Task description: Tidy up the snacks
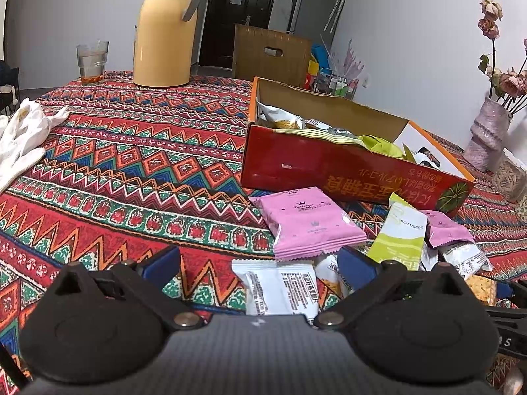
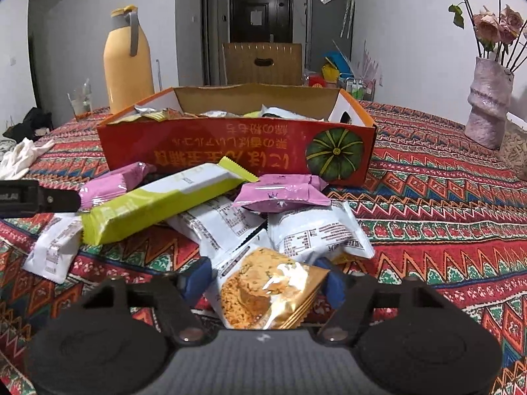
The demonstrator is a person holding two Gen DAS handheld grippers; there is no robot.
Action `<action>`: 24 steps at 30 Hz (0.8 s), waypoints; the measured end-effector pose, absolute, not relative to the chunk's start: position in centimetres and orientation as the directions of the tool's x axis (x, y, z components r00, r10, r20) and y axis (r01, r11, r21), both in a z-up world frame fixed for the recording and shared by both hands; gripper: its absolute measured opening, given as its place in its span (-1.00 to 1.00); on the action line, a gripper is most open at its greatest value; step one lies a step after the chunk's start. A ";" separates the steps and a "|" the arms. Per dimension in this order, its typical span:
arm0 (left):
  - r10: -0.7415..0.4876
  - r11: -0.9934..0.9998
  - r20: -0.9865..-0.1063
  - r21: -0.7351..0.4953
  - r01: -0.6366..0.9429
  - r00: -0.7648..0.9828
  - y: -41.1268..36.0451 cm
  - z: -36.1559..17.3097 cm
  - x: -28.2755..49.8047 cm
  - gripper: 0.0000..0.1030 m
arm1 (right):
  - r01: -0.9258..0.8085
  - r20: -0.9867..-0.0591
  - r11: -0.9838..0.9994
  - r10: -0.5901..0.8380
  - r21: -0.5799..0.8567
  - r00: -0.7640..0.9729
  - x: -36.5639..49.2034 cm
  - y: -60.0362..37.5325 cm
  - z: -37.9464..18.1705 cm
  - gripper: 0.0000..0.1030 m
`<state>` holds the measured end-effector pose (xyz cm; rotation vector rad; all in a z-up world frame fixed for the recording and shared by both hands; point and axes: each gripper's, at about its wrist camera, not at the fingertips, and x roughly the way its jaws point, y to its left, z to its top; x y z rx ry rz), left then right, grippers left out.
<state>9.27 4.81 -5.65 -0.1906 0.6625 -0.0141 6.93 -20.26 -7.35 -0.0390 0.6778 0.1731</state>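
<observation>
A red carton (image 1: pixel 296 161) (image 2: pixel 204 151) with an orange rim stands on the patterned tablecloth and holds several snack packets. In front of it lies a loose pile: pink packets (image 1: pixel 309 223) (image 2: pixel 280 194), a lime-green bar (image 1: pixel 398 237) (image 2: pixel 158 204) and white packets (image 2: pixel 316 233). My right gripper (image 2: pixel 265 279) is shut on a golden-orange biscuit packet (image 2: pixel 263 296) at the near edge of the pile. My left gripper (image 1: pixel 260 265) stands open, a white packet (image 1: pixel 276 289) lying loose between its blue fingers (image 1: pixel 164 263). The left gripper's black body (image 2: pixel 39 196) shows at the left of the right wrist view.
A yellow thermos jug (image 1: pixel 164 36) (image 2: pixel 128 62) and a glass (image 1: pixel 92 62) stand at the table's far left. White gloves (image 1: pixel 23 138) lie at the left edge. A pale vase with pink flowers (image 2: pixel 487 105) stands at the right. A cardboard box (image 1: pixel 270 52) is beyond the table.
</observation>
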 end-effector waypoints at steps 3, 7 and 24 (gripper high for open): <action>-0.074 0.982 -0.610 -0.181 -0.048 0.789 4.8 -5.7 9.3 1.00 | -0.206 -0.612 0.978 0.186 0.038 0.768 6.0 -20.4 -7.1 -0.41; -0.072 0.982 -0.613 -0.181 -0.051 0.787 4.8 -5.7 9.3 1.00 | -0.227 -0.596 0.973 0.201 0.032 0.778 5.0 -20.1 -7.0 -0.79; -0.054 0.985 -0.597 -0.165 -0.057 0.801 5.0 -4.1 7.9 1.00 | -0.187 -0.487 0.978 0.208 0.093 0.848 2.4 -21.6 -5.4 -0.79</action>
